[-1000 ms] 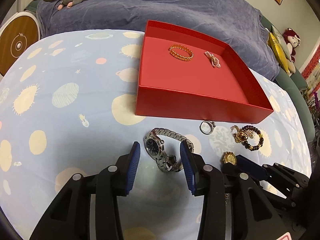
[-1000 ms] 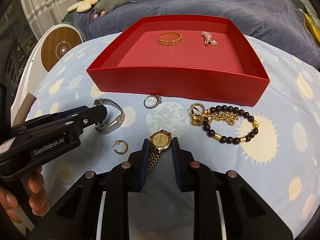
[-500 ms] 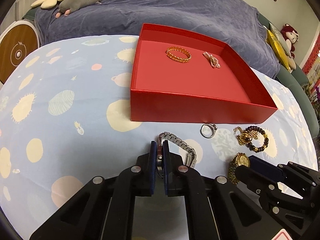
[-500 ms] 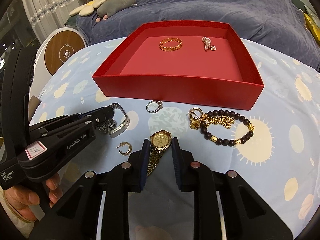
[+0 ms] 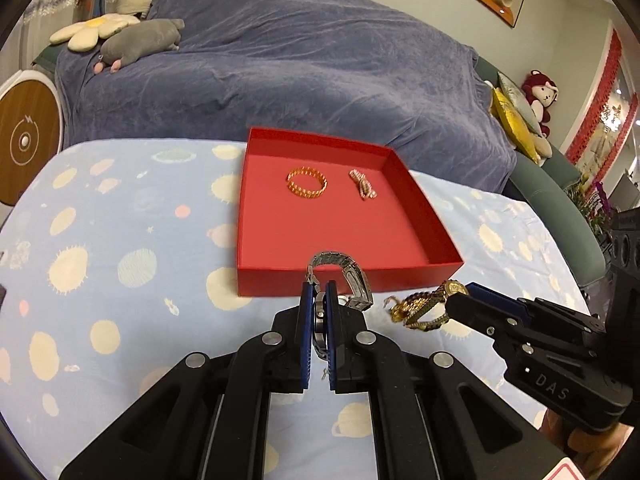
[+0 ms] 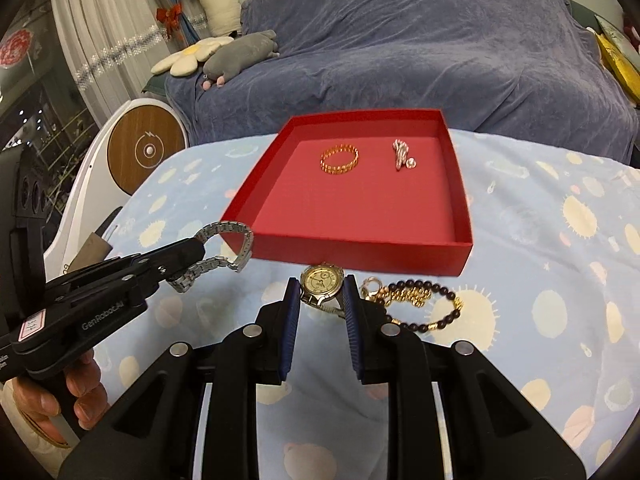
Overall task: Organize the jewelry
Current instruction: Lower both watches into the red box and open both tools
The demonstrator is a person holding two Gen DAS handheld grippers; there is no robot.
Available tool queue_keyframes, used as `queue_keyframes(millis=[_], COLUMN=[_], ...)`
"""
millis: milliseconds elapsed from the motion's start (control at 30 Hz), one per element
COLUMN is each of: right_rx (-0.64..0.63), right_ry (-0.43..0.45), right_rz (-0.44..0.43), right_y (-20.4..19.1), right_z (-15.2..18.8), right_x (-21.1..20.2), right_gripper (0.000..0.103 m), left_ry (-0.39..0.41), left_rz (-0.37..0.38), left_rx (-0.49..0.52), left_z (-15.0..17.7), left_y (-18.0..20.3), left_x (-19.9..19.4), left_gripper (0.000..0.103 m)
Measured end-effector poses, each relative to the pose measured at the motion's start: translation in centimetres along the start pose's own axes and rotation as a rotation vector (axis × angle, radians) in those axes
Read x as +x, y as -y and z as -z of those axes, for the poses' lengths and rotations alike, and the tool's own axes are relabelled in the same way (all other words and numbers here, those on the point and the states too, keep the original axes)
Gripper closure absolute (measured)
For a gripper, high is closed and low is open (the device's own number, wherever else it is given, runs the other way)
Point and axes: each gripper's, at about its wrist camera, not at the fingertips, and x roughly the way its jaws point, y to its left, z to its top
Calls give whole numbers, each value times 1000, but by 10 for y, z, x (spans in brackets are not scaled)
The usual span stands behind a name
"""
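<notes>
The left gripper [image 5: 319, 300] has its blue pads pressed tight on the case of a silver watch [image 5: 344, 276], whose metal link band arches up ahead of the fingertips and hangs clear of the star-and-planet tablecloth [image 5: 120, 264], just in front of the near wall of the red tray [image 5: 280, 280]. The right gripper [image 6: 320, 300] has its jaws narrowly parted and clamped on a gold watch [image 6: 322, 280] by its sides, dial facing up, lifted above the cloth near the tray's front wall. In the tray lie a gold link bracelet [image 6: 339, 160] and a small pinkish beaded piece [image 6: 401, 155], side by side and apart, toward the far wall. On the cloth to the right of the gold watch rests a dark beaded bracelet with gold chain [image 6: 420, 300]. A blue-covered sofa [image 5: 320, 60] stands behind the table.
</notes>
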Motion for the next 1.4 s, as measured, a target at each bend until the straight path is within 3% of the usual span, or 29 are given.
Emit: queue_keyframes(millis=[200, 367, 533, 733, 867, 933, 1033, 1167, 1267, 1400], right_rx=[3, 21, 44, 37, 29, 24, 15, -7, -7, 28], right_ry=[43, 17, -43, -69, -19, -9, -2, 31, 31, 10], right_rz=[36, 53, 54, 79, 90, 91, 73, 70, 69, 64], right_y=[23, 43, 60, 65, 66, 65, 61, 51, 43, 41], right_z=[-57, -85, -93, -92, -90, -87, -77, -52, -24, 6], right_x=[14, 63, 116, 141, 114, 95, 62, 18, -3, -15], right_gripper=[83, 83, 94, 94, 92, 92, 90, 69, 69, 69], left_ry=[62, 64, -22, -73, -50, -36, -9, 12, 18, 10], left_rz=[-26, -75, -104, -129, -168, -180, -173, -176, -194, -195], left_rx=[65, 75, 32, 24, 47, 47, 31, 21, 38, 21], left_z=[-57, -92, -93, -86, -85, -86, -82, -67, -46, -13], left_y=[11, 10, -5, -11, -11, -13, -16, -19, -15, -13], left_x=[4, 55, 121, 158, 147, 133, 103, 59, 33, 13], left_gripper=[99, 99, 99, 99, 88, 73, 70, 65, 63, 53])
